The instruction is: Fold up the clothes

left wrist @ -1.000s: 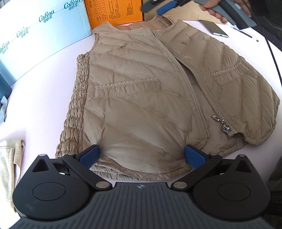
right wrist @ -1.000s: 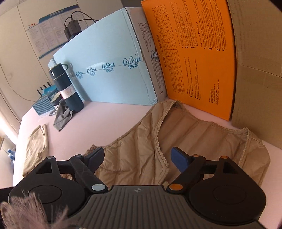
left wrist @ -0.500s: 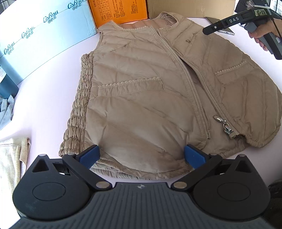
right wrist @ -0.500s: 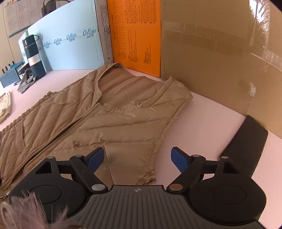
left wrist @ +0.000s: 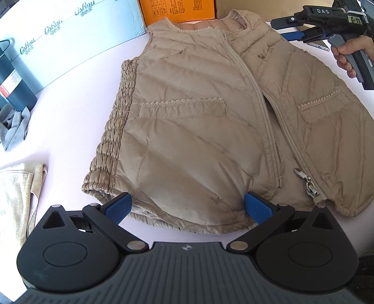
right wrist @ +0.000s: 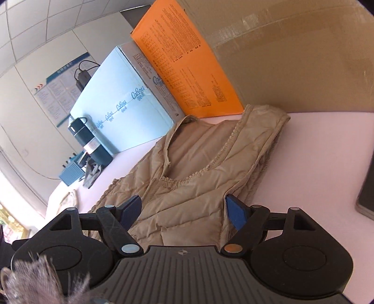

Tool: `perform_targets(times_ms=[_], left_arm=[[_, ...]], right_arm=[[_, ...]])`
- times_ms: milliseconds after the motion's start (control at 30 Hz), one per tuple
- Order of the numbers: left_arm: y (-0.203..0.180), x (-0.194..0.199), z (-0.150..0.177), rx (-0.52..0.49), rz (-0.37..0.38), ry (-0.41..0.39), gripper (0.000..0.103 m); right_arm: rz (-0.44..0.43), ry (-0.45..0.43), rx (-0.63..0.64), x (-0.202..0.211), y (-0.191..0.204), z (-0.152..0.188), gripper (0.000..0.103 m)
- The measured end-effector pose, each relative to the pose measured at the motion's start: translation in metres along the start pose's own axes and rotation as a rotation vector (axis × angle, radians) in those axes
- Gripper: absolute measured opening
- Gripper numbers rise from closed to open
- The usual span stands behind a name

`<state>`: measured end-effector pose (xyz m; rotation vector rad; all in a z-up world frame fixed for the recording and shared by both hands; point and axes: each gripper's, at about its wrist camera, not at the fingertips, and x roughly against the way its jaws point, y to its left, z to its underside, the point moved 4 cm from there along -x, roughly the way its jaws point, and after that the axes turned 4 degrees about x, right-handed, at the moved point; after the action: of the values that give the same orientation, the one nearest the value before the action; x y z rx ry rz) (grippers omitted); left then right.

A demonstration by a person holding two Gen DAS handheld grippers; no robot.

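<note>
A tan quilted vest [left wrist: 198, 131] lies flat on the pale pink table [left wrist: 70, 117], front up, its zipper partly undone. My left gripper [left wrist: 188, 207] stands open at the near hem, its blue pads wide apart with the hem's edge between them. A hand [left wrist: 346, 53] holds my right gripper [left wrist: 284, 29] at the vest's far right shoulder. In the right wrist view that gripper [right wrist: 184, 210] is rolled to one side and its jaws are closing. The vest's shoulder and armhole fabric [right wrist: 187, 201] lies between the pads, which do not press on it.
A light blue box [left wrist: 70, 30], an orange box [left wrist: 177, 9] and a cardboard box [right wrist: 292, 58] line the far edge. A dark bottle [left wrist: 14, 79], a grey cloth [left wrist: 14, 128] and a folded beige garment [left wrist: 16, 191] sit at left. A phone [left wrist: 320, 44] lies beside the right gripper.
My right gripper has swung from the collar to the vest's right shoulder, come lower and rolled. The left gripper stays at the hem, still wide apart.
</note>
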<state>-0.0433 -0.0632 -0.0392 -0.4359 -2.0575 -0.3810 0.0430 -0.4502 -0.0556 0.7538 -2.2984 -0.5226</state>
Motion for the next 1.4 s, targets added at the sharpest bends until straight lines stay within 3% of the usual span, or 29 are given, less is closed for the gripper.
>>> perform_targets(times_ms=[167,367,400,433,467,500,533,633,700,800,1000,1100,1267,1333,1400], left_arm=[[0.001,0.000,0.000,0.021,-0.007,0.010,0.103],[0.003,0.000,0.002,0.059,-0.006,0.011,0.103],[0.003,0.000,0.002,0.065,-0.005,0.013,0.103],[0.003,0.000,0.002,0.070,-0.004,0.014,0.103],[0.003,0.000,0.002,0.071,-0.004,0.014,0.103],[0.003,-0.001,0.002,0.071,-0.005,0.013,0.103],[0.003,-0.001,0.002,0.070,-0.006,0.012,0.103],[0.003,-0.001,0.003,0.067,-0.009,0.008,0.103],[0.003,-0.001,0.003,0.067,-0.010,0.004,0.103],[0.003,0.000,0.003,0.063,-0.010,-0.001,0.103],[0.001,0.005,0.005,0.059,-0.019,-0.013,0.103],[-0.001,0.009,0.005,0.053,-0.024,-0.018,0.103],[-0.009,0.023,0.007,-0.009,-0.056,-0.074,0.102],[-0.014,0.039,0.010,-0.022,-0.012,-0.127,0.102],[-0.018,0.055,0.013,-0.005,0.081,-0.174,0.102]], right_arm=[[-0.034,0.128,-0.016,-0.008,-0.011,0.000,0.078],[-0.070,0.200,0.046,-0.004,0.000,0.003,0.079],[-0.059,0.217,0.066,-0.004,0.002,0.004,0.073],[-0.048,0.235,0.086,-0.003,0.004,0.005,0.051],[0.021,0.256,0.136,-0.004,0.005,0.005,0.035],[0.055,0.272,0.167,-0.004,0.006,0.005,0.026],[0.056,0.279,0.190,-0.001,0.010,0.003,0.019],[0.049,0.283,0.261,0.007,0.024,-0.003,0.014],[0.087,0.269,0.318,0.013,0.032,-0.009,0.014],[0.273,0.375,0.502,0.003,0.031,0.006,0.014],[0.318,0.323,0.395,0.006,0.017,0.016,0.019],[0.364,0.283,0.366,0.011,0.014,0.015,0.044],[0.480,0.163,0.350,0.037,0.022,0.012,0.053],[0.492,0.114,0.373,0.048,0.032,0.014,0.065],[0.475,0.070,0.397,0.059,0.045,0.017,0.065]])
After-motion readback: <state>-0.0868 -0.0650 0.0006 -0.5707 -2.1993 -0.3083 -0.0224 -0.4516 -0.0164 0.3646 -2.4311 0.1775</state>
